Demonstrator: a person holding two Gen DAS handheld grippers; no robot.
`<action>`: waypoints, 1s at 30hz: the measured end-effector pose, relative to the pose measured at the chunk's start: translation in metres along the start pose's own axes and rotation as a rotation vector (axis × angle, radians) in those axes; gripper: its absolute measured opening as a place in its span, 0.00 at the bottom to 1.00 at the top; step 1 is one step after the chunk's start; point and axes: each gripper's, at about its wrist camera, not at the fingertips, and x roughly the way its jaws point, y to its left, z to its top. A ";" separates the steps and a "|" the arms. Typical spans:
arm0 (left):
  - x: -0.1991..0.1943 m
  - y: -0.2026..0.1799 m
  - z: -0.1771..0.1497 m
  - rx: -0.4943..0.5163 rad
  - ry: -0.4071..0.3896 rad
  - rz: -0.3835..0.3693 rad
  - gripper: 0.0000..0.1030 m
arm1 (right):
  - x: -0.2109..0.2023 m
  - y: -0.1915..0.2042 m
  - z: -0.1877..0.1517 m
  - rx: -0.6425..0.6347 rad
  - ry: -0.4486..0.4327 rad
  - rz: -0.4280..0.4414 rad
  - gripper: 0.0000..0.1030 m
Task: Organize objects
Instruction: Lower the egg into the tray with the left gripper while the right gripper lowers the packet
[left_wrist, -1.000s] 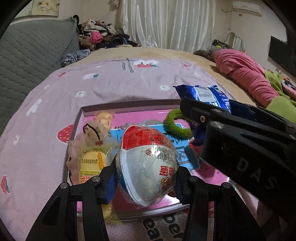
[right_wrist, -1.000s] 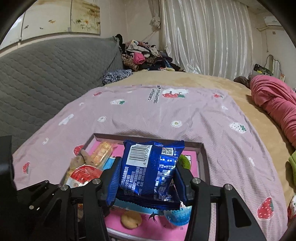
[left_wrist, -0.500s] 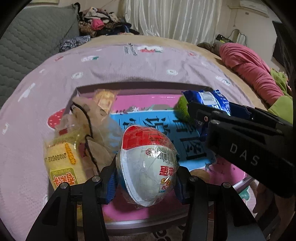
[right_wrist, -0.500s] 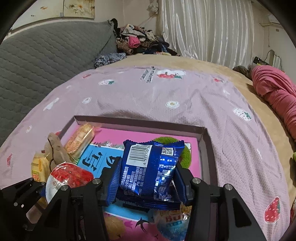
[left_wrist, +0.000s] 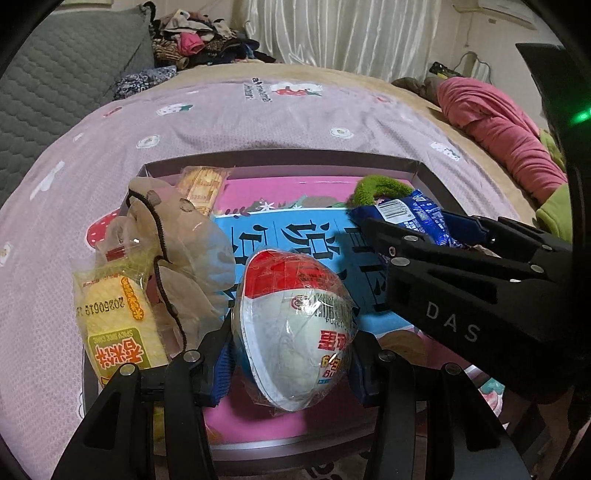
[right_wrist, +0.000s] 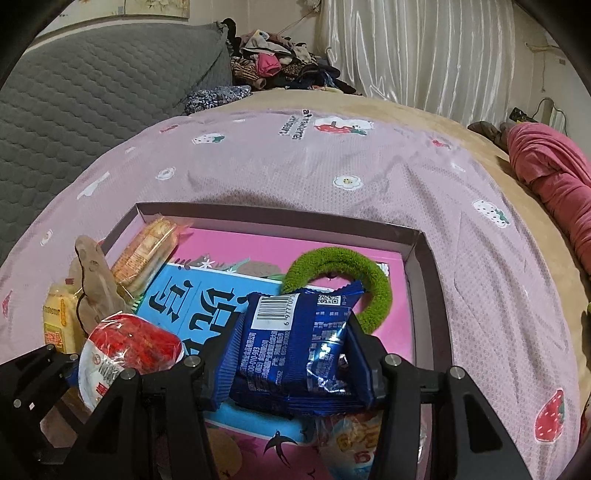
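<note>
My left gripper (left_wrist: 291, 354) is shut on a red-and-white egg-shaped snack in clear wrap (left_wrist: 295, 332), held low over the near part of a shallow box (left_wrist: 280, 157) with a pink and blue floor. My right gripper (right_wrist: 291, 354) is shut on a blue snack packet (right_wrist: 295, 347), held over the box's right half; the packet also shows in the left wrist view (left_wrist: 410, 214). The egg snack shows at lower left of the right wrist view (right_wrist: 125, 350).
In the box lie a green fuzzy ring (right_wrist: 343, 280), a wrapped biscuit pack (right_wrist: 147, 251), a yellow rice-cake packet (left_wrist: 114, 317), a beige pouch with black cord (left_wrist: 173, 251) and more snacks near the front. The box sits on a pink strawberry-print bedspread (right_wrist: 332, 166). A red blanket (right_wrist: 554, 173) lies at right.
Both grippers have moved forward and down over the box with their snacks still held. The box and its contents look nearer and larger.
</note>
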 end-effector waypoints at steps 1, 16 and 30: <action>0.001 0.000 0.000 0.001 0.001 0.003 0.50 | 0.000 0.000 0.000 0.001 -0.001 0.000 0.51; 0.002 0.000 0.000 -0.002 0.010 0.003 0.54 | -0.008 -0.003 0.001 0.010 -0.028 0.003 0.51; -0.019 0.001 0.003 -0.010 -0.035 -0.022 0.75 | -0.028 -0.006 0.004 0.023 -0.081 -0.003 0.57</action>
